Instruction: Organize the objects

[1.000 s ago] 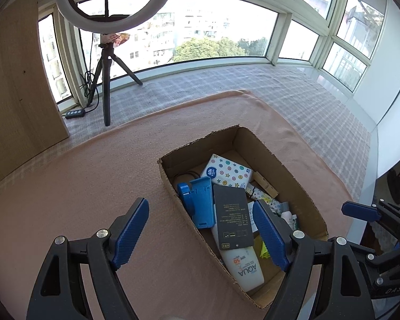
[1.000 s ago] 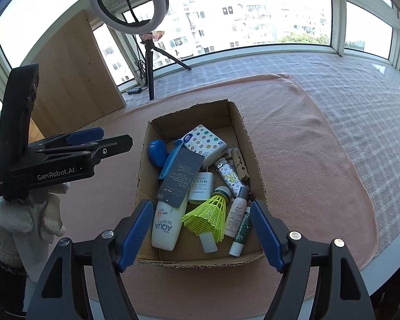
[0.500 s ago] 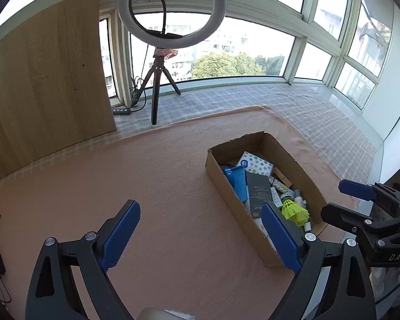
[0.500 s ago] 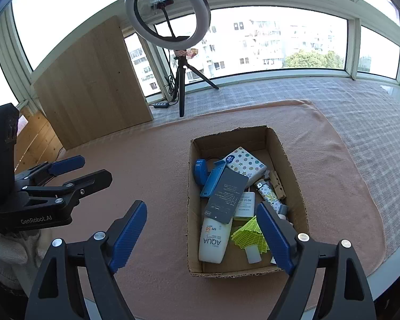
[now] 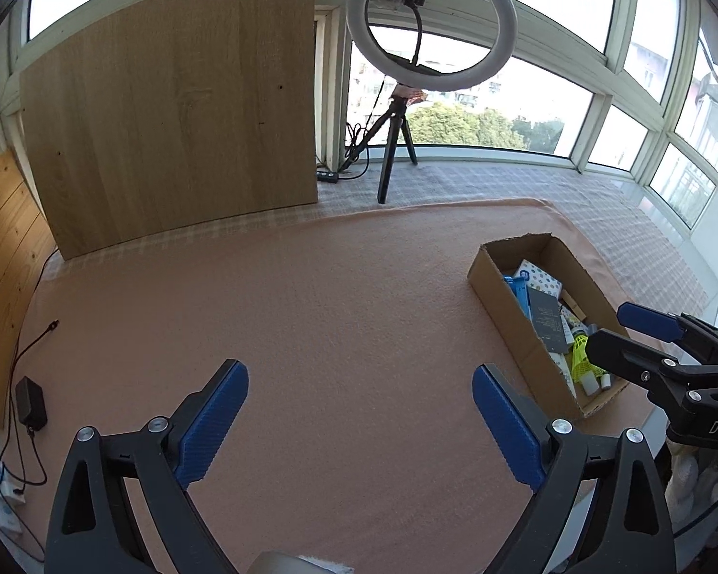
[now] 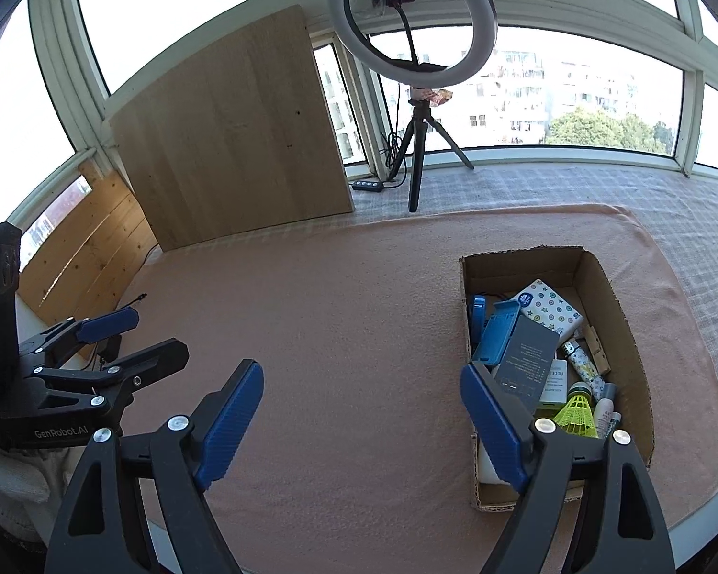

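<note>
Looking along my left gripper point(image 5: 359, 418), I see its blue pads spread wide over bare pink blanket point(image 5: 311, 315), with nothing between them; its jaws have just been opening further. The cardboard box point(image 5: 512, 330) sits toward the blanket's right edge, its long side running away from me. Inside it I can make out a star-patterned packet point(image 5: 538, 277) at the far end, a blue item point(image 5: 516, 287) against the left wall, a dark grey card point(image 5: 548, 320) leaning over the middle, and a yellow shuttlecock point(image 5: 580, 363) at the near end. My right gripper point(image 5: 641, 335) reaches in from the right, partly covering the box's near corner. At the far edge stand a ring light point(image 5: 431, 24) on a black tripod point(image 5: 392, 153) and a wooden board point(image 5: 167, 115) propped against the windows. A black adapter point(image 5: 31, 402) with its cable lies off the blanket's left edge.

Looking along my right gripper point(image 6: 361, 418), the pads are also apart and empty over the blanket point(image 6: 335, 311); its jaws have just been opening. The box point(image 6: 617, 315) lies near the blanket's right edge, and my right pad overlaps its near left corner in view. The packet point(image 6: 550, 306), blue item point(image 6: 495, 335), grey card point(image 6: 526, 358), shuttlecock point(image 6: 577, 411), a white bottle point(image 6: 486, 464) and several small tubes fill it. My left gripper point(image 6: 119, 339) hovers at the left, jaws parted, held by a white-gloved hand point(image 6: 14, 483).
</note>
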